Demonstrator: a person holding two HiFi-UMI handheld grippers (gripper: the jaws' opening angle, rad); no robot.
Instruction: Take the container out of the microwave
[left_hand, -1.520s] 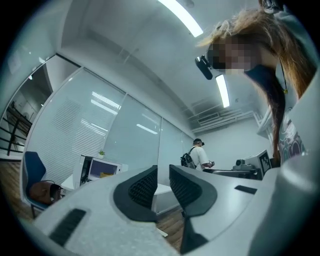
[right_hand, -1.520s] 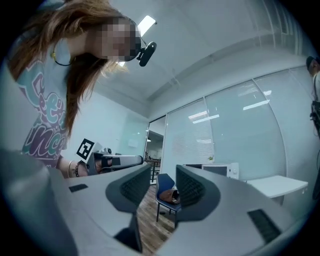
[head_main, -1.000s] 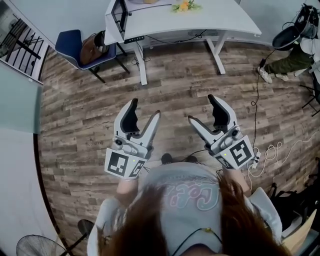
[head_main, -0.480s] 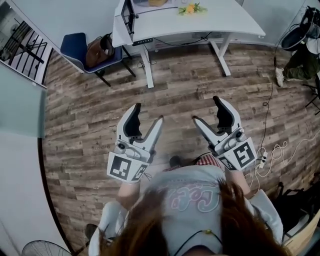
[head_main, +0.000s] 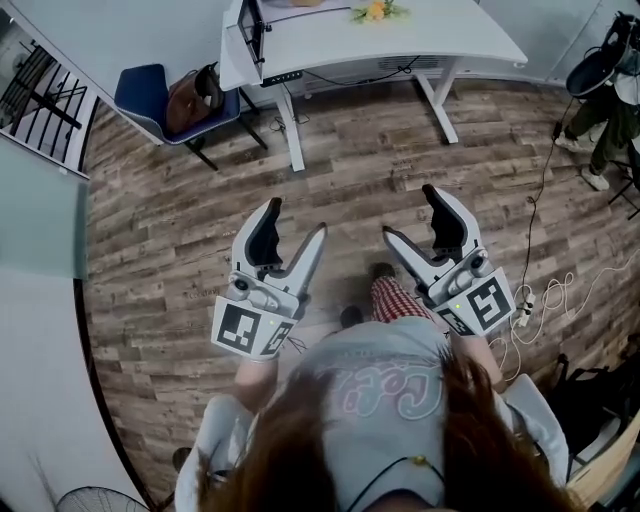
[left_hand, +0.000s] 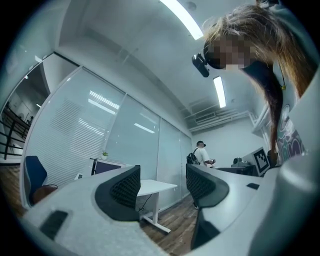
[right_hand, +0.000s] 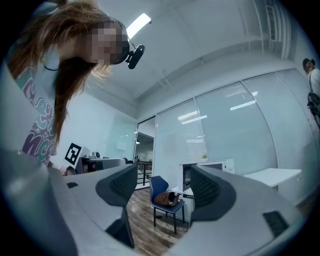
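The microwave (head_main: 248, 28) stands at the left end of a white table (head_main: 420, 40) at the far side of the room, its dark front facing left. In the right gripper view the microwave (right_hand: 209, 172) shows white beyond the jaws. No container can be seen in any view. My left gripper (head_main: 295, 218) and right gripper (head_main: 410, 212) are held side by side over the wooden floor, far short of the table. Both are open and hold nothing. The left gripper (left_hand: 162, 187) points at the table (left_hand: 155, 187); the right gripper (right_hand: 162, 189) points at the chair.
A blue chair (head_main: 150, 95) with a brown bag (head_main: 185, 95) stands left of the table. Yellow flowers (head_main: 370, 12) lie on the tabletop. Cables and a power strip (head_main: 525, 300) trail on the floor at right. Another person (head_main: 600, 110) stands at far right. Glass walls enclose the room.
Both grippers stay open at much the same spacing. A leg in checked trousers has stepped forward between them, and the person at far right has shifted.
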